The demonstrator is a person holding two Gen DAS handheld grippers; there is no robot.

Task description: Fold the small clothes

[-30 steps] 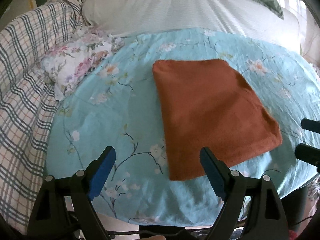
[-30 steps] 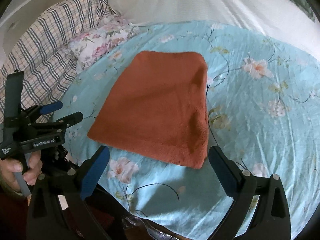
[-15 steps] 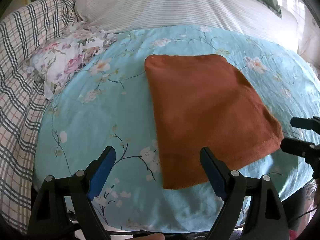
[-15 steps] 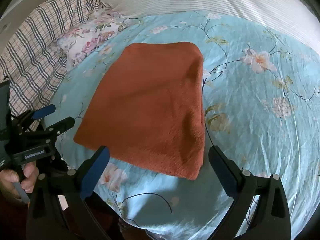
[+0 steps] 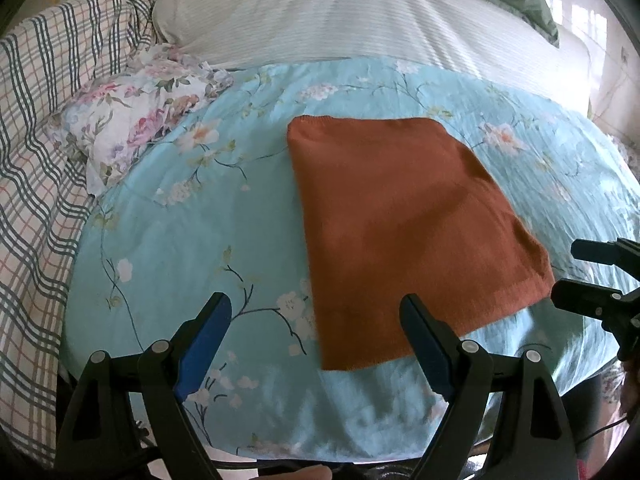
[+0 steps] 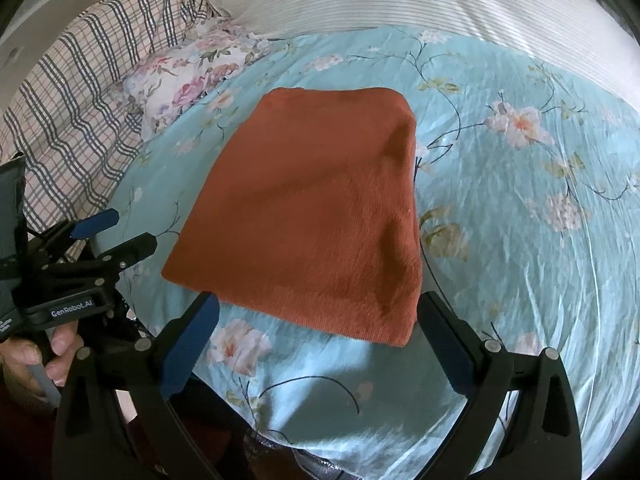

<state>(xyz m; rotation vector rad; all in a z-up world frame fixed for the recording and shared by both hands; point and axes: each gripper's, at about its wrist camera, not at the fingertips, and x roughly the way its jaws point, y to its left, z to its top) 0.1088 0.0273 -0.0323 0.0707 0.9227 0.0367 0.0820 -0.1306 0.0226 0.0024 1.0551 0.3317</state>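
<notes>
Left claw (image 5: 316,320) and right claw (image 6: 318,318) spread wide, empty; folded rust cloth (image 5: 404,232) flat on floral sheet (image 5: 192,264).

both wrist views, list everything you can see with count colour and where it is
cloth: one, rust orange, folded flat on the floral sheet, nearer its front edge
floral sheet: one, light blue with blossoms, spread over the bed
floral pillow: one, white with pink flowers, left of the sheet
plaid blanket: one, white with dark checks, far left
striped bedding: one, white, behind the sheet
left tongs: one, black with blue pads, open, above the cloth's near corner
right tongs: one, black with blue pads, open, empty
hand: one, gripping the left handle
</notes>
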